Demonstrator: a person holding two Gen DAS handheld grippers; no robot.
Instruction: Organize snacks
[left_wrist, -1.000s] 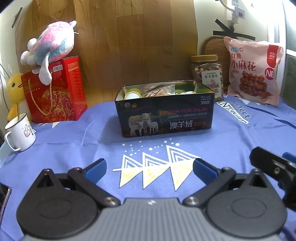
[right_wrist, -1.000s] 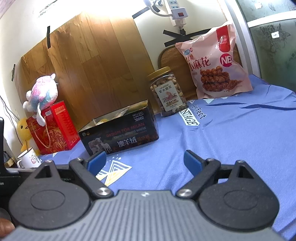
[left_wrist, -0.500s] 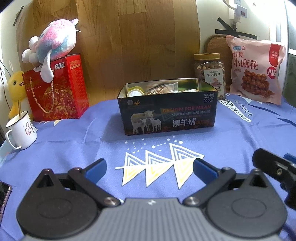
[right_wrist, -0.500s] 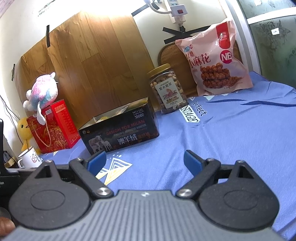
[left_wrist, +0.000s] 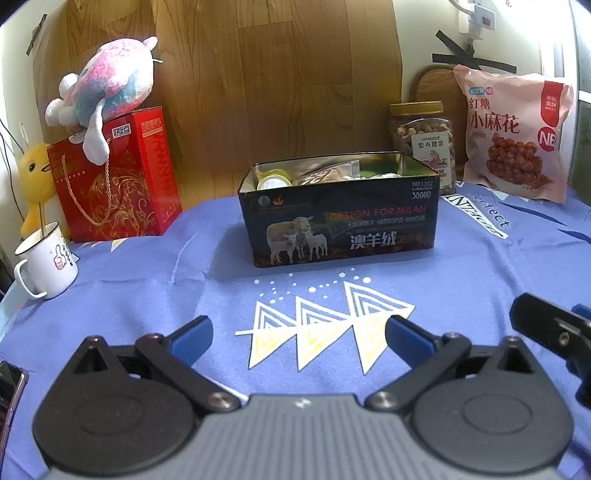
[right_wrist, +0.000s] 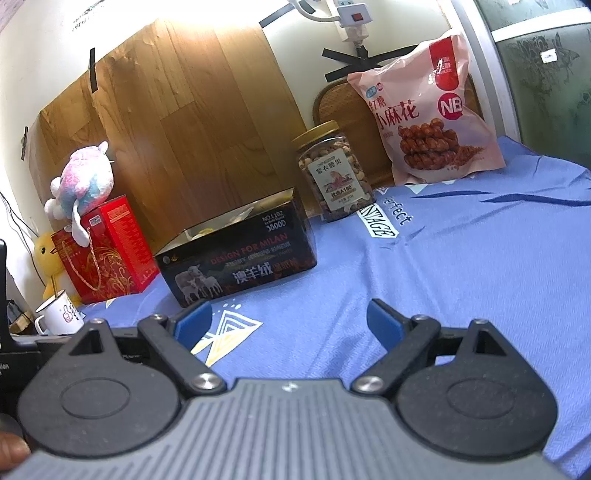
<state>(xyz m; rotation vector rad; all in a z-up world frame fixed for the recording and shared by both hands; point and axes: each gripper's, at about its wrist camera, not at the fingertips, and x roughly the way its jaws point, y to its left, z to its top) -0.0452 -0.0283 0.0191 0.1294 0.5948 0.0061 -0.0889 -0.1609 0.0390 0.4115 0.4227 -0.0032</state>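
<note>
Showing both tools at rest above the blue cloth (left_wrist: 480, 258) with nothing gripped; the left gripper (left_wrist: 299, 338) has its blue pads spread wide and empty, and the right gripper (right_wrist: 288, 321) likewise stands wide and empty. An open dark tin (left_wrist: 338, 221), printed with sheep, sits at mid-table directly ahead of the left tool; small packets and a round lidded cup lie inside it, their kinds too small to tell. Behind and to the right of the tin stands a clear nut jar (right_wrist: 334, 173) with a gold lid, upright, near the tin but apart from it; further right a pink snack bag (right_wrist: 428, 118) leans against the back wall. A red gift bag (left_wrist: 114, 177) bearing a plush toy (left_wrist: 107, 85), and a white mug (left_wrist: 46, 260), stand at the left. Judged stage: approach before a pick, no snack yet held; the next move probably calls for the right tool to advance toward the jar, jaws kept wide enough to straddle its round body, gripping low to keep it upright.
</note>
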